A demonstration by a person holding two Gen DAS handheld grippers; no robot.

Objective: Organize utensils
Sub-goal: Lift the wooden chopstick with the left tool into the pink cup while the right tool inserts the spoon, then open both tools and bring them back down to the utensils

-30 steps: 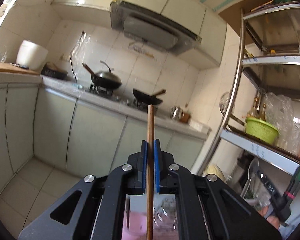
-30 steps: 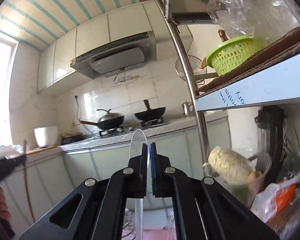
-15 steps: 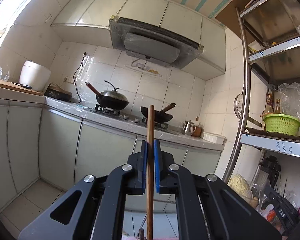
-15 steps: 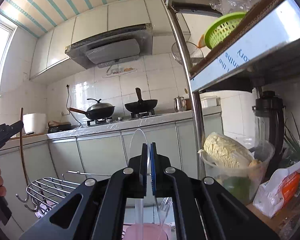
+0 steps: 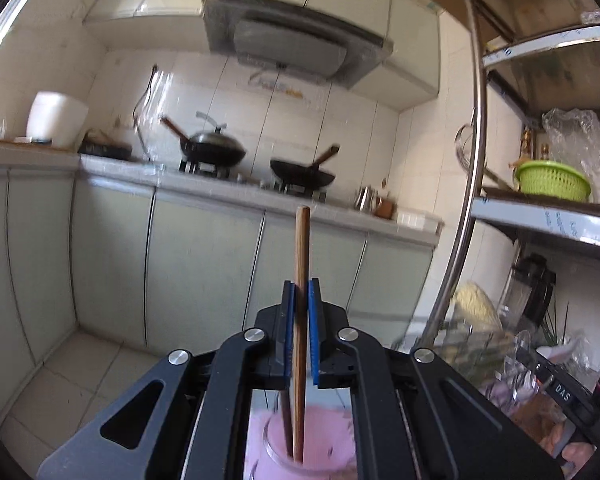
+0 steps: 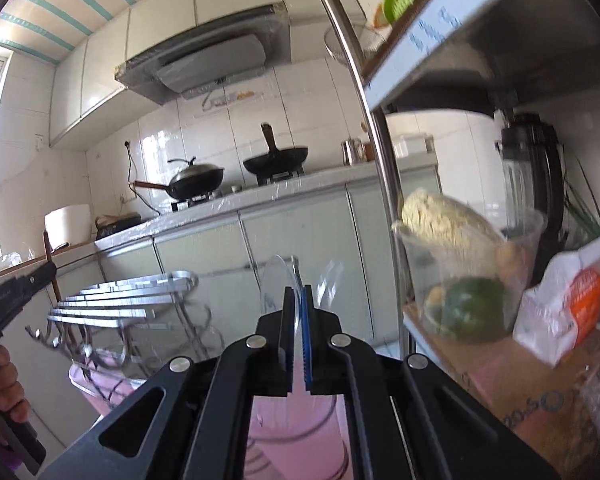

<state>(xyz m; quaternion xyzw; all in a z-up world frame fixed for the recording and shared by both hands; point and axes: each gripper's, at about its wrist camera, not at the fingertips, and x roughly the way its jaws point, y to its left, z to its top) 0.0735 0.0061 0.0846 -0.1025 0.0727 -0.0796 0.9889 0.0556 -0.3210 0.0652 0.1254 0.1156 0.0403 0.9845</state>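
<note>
My left gripper [image 5: 301, 292] is shut on a brown wooden chopstick [image 5: 301, 248] held upright; its lower end dips into a pink cup [image 5: 304, 452] just below the fingers, beside another dark stick. My right gripper [image 6: 297, 300] is shut on a clear plastic spoon [image 6: 278, 280] held upright, bowl end up, over a pink container [image 6: 300, 432]. A second clear spoon [image 6: 330, 284] stands just right of it. The left gripper also shows at the left edge of the right wrist view [image 6: 16, 292], with the chopstick [image 6: 50, 260] sticking up.
A wire rack with hooks [image 6: 120, 304] sits left of the pink container. A metal shelf post [image 6: 384, 184] and shelves hold a clear tub of vegetables [image 6: 460, 272], a blender [image 6: 532, 184] and a green basket [image 5: 552, 180]. Counter with two woks [image 5: 256, 160] lies behind.
Both grippers have dropped lower. The pink cup now shows right under the left fingers with the chopstick's end in it. The right gripper sits closer above the pink container and rack.
</note>
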